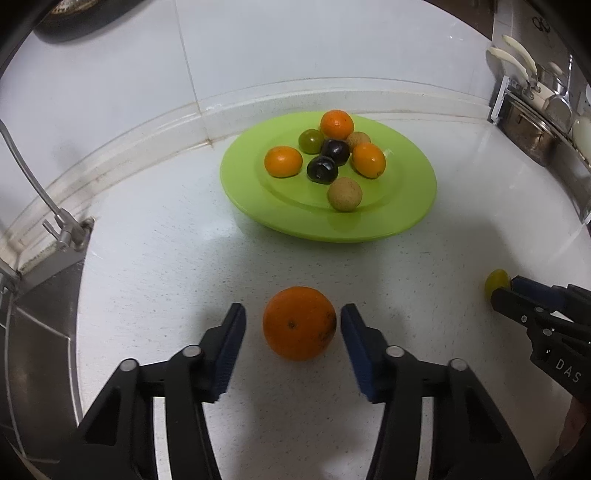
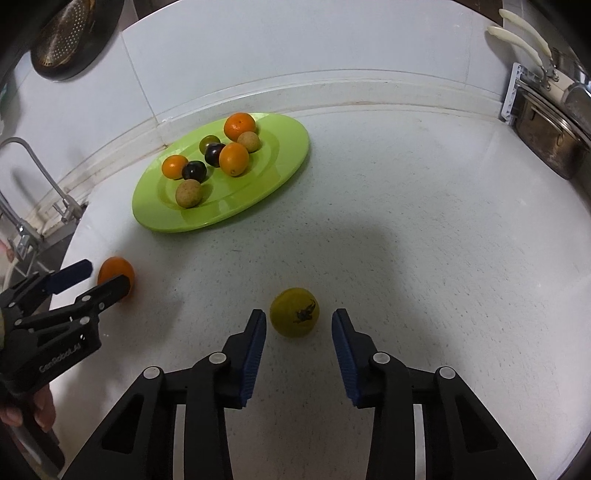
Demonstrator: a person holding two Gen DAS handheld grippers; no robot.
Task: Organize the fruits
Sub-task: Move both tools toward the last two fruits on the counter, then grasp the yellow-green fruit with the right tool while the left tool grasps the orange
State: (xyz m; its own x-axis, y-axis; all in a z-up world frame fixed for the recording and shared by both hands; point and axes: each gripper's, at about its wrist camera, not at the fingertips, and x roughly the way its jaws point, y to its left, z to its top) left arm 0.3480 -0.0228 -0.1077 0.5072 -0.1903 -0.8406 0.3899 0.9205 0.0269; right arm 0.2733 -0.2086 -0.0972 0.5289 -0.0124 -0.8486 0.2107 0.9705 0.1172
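Orange [image 1: 299, 323] and yellow tomato [image 2: 294, 312] sit on the white worktop [image 2: 424, 258] between each wide-open, empty claw, left claw [image 1: 293, 325] and right claw [image 2: 298, 325], so the pick-up step seems in hand: next close, then carry to the green plate [image 1: 406, 206] at 12 o'clock.

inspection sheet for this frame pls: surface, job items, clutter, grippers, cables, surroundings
Surface: white speckled countertop, no spills seen.
Job's things: green plate holding three oranges, two dark plums, two tan round fruits and one green fruit. Loose orange and loose yellow tomato sit on the counter, off the plate.
Clutter: nothing seen.
Grippers: left gripper open, fingers either side of the loose orange, not touching. Right gripper open, straddling the yellow tomato, not touching.
Cables: nothing seen.
Surroundings: tiled wall, faucet and sink at left, colander hanging on the wall, metal pot and pale-handled utensils at right.
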